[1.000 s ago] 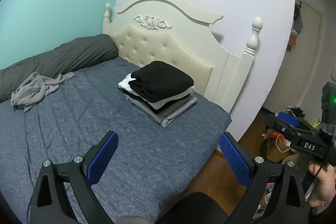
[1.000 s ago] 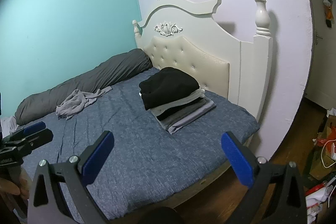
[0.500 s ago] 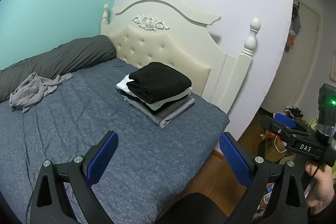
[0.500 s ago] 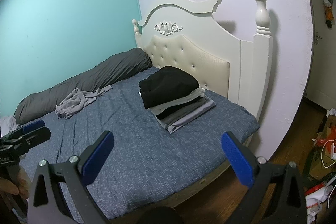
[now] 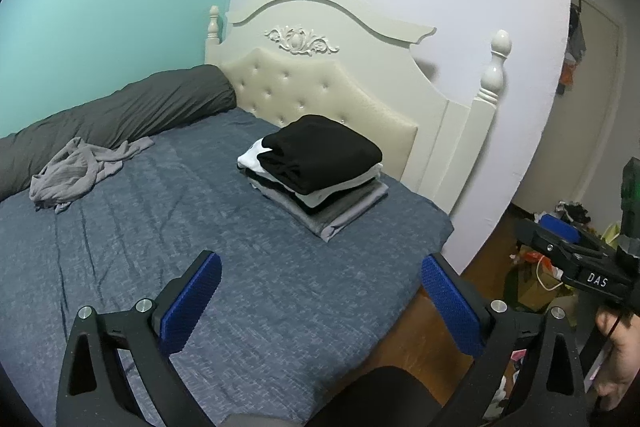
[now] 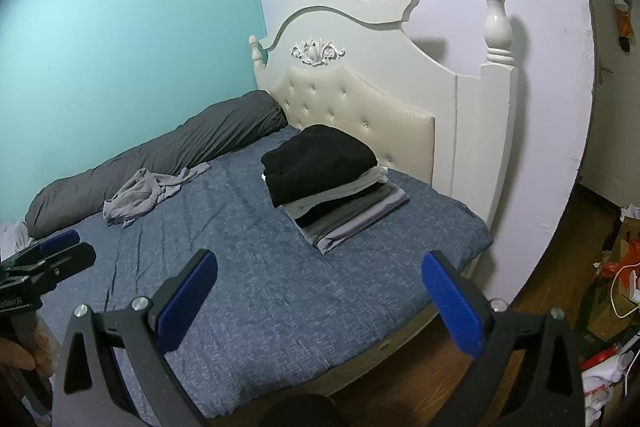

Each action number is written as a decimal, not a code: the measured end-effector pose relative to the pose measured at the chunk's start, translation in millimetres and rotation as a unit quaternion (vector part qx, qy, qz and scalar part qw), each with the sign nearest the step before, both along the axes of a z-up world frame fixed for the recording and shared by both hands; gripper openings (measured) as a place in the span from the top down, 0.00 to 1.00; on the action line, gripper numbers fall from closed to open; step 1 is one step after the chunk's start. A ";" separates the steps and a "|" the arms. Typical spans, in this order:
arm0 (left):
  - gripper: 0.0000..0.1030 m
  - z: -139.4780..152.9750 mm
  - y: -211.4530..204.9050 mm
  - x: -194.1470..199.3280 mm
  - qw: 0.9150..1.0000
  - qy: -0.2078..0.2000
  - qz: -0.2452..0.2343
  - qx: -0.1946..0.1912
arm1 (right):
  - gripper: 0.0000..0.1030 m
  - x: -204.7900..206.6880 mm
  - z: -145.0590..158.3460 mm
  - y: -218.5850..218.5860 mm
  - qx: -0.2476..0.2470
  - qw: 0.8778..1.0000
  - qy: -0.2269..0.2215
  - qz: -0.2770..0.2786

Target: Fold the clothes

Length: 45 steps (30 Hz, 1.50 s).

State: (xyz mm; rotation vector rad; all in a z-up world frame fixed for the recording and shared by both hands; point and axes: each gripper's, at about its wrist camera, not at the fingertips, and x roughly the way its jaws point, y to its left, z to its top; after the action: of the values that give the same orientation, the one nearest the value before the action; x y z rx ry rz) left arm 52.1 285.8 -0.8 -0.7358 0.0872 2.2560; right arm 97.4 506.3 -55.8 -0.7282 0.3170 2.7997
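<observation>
Both your tongs are spread wide and empty — the left tongs (image 5: 320, 301) and the right tongs (image 6: 320, 301) hover above the near edge of the bed (image 5: 248, 279), touching nothing. The folded stack (image 5: 320, 171) sits near the headboard (image 5: 320, 83), black garment on top; 1 crumpled grey garment (image 5: 76, 173) lies unfolded beside the dark rolled duvet (image 5: 120, 111), well apart from the stack. Compared with 1 second ago, your left view has drifted slightly so the stack sits a little lower-left; the right view barely changed.
</observation>
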 end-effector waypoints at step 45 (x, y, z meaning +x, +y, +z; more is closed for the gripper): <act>0.01 -8.2 -3.2 -4.6 1.000 -0.005 -0.004 0.001 | 0.01 -3.8 -9.6 1.3 -0.005 1.000 -0.015 -0.001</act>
State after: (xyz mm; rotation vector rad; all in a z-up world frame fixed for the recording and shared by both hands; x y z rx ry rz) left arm 47.4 282.6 -9.0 -0.7436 0.0820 2.2450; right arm 93.5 507.6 -65.4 -0.7706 0.3269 2.7854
